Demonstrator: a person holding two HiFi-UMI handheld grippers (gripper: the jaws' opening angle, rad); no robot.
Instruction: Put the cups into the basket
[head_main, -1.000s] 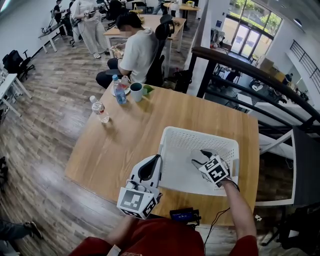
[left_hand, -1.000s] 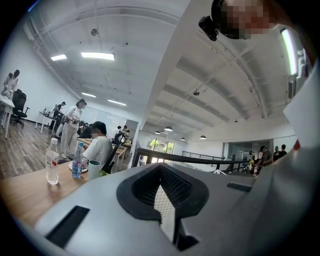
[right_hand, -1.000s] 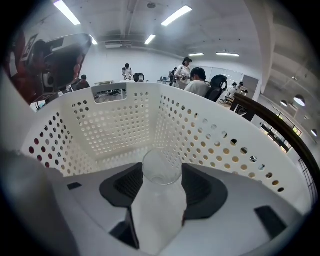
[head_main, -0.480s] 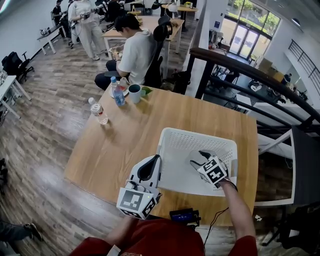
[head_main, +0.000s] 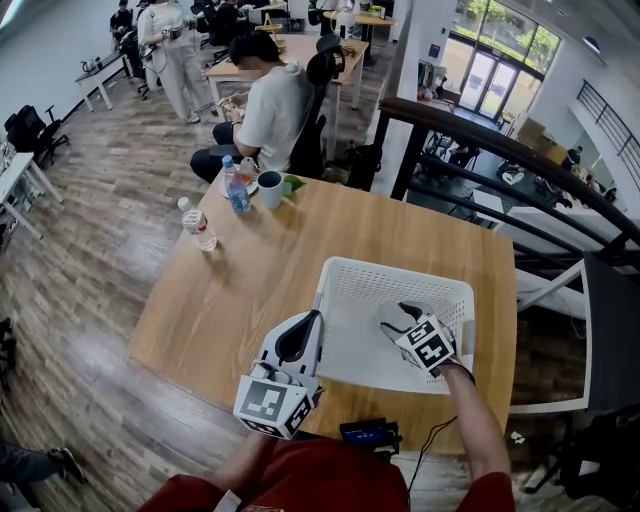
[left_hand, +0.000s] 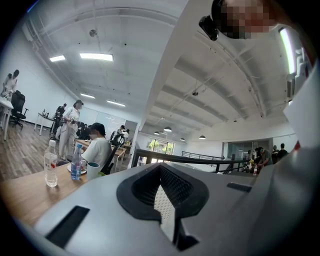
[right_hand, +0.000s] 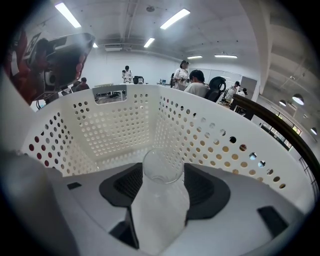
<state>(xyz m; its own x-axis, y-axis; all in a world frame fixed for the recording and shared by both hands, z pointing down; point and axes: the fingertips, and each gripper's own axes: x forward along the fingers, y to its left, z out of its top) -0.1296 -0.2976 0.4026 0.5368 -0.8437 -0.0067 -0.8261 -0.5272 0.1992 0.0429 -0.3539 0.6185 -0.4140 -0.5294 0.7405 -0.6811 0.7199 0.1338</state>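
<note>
A clear glass cup (right_hand: 162, 170) sits between the black pads of my right gripper (right_hand: 163, 192), which is shut on it. That gripper (head_main: 399, 316) tilts down inside the white perforated basket (head_main: 342, 276), whose walls (right_hand: 117, 125) rise all around the cup. My left gripper (head_main: 299, 338) hovers level just outside the basket's left wall with its jaws shut and nothing in them (left_hand: 163, 202). A teal mug (head_main: 271, 187) stands at the table's far left corner and shows as a small teal mug (left_hand: 93, 170) in the left gripper view.
Two water bottles (head_main: 200, 222) (head_main: 236, 188) stand near the mug on the wooden table (head_main: 250, 290). A seated person (head_main: 270, 105) is just beyond that corner. A black railing (head_main: 480, 130) runs behind the table. A small black device (head_main: 368, 432) lies at the near edge.
</note>
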